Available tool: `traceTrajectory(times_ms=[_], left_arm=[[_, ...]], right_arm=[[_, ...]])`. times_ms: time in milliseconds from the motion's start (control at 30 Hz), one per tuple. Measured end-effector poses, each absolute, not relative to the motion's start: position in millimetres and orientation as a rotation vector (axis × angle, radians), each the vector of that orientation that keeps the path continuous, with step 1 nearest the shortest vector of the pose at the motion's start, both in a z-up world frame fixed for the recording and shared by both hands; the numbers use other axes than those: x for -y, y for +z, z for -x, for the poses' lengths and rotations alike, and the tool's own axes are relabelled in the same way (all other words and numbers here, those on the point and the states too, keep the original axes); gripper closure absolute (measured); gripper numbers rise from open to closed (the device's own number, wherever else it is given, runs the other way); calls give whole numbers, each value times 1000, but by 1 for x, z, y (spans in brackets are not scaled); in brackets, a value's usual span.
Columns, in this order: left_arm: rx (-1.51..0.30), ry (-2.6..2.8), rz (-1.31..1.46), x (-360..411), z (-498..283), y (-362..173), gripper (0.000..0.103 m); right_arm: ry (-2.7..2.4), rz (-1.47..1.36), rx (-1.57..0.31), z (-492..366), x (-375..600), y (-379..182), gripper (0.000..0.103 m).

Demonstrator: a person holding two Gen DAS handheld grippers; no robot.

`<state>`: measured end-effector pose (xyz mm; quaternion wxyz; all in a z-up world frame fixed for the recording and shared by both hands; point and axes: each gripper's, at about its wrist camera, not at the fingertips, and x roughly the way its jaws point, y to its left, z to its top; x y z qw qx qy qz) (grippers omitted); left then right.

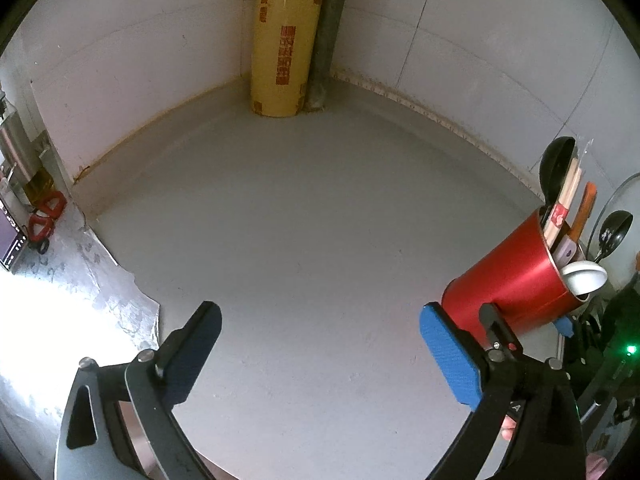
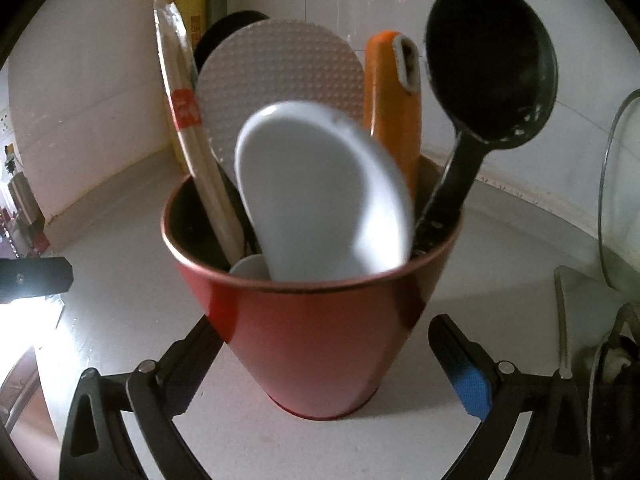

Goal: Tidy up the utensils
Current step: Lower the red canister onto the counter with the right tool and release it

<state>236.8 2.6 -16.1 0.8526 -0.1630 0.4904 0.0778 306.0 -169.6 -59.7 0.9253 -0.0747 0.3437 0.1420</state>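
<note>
A red cup (image 2: 316,344) stands on the pale counter (image 2: 120,248), between the fingers of my right gripper (image 2: 324,328), which is open; its pads do not press on the cup. Inside the cup are a white ceramic spoon (image 2: 320,192), blurred, a dimpled rice paddle (image 2: 280,68), wrapped chopsticks (image 2: 184,108), an orange handle (image 2: 394,112) and a black ladle (image 2: 488,60). In the left wrist view the same red cup (image 1: 508,276) sits at the right. My left gripper (image 1: 320,316) hangs open over bare grey counter (image 1: 304,216), left of the cup, with nothing between its fingers.
A yellow roll of cling film (image 1: 282,36) and a grey pipe (image 1: 330,32) stand in the far wall corner. Crumpled foil (image 1: 100,276) and red objects (image 1: 48,212) lie at the left. A glass lid (image 2: 616,184) and cables crowd the right side.
</note>
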Motion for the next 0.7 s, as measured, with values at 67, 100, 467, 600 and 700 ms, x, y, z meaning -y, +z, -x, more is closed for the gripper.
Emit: traceTrajectory(times_ms=[67,100,467,600,700], left_arm=[[-1031,170,347,-3,-236,-18,4],[-1031,172,350,-3,-235,-18,4],[-1002,171,333,0,-213,-22,3],[-984,141,302,1,-200,-21,3],[-971,106,265,3,-188,-18,3]], right_arm=[[290,154,-699,-303,172,-57,0],[291,156,-697,-301,173,-55,0],[278,164,-705,-268,186,-46,0],[244,168,-702,-252,190,-41,0],[201,168,-696,-233,192,-35,0]])
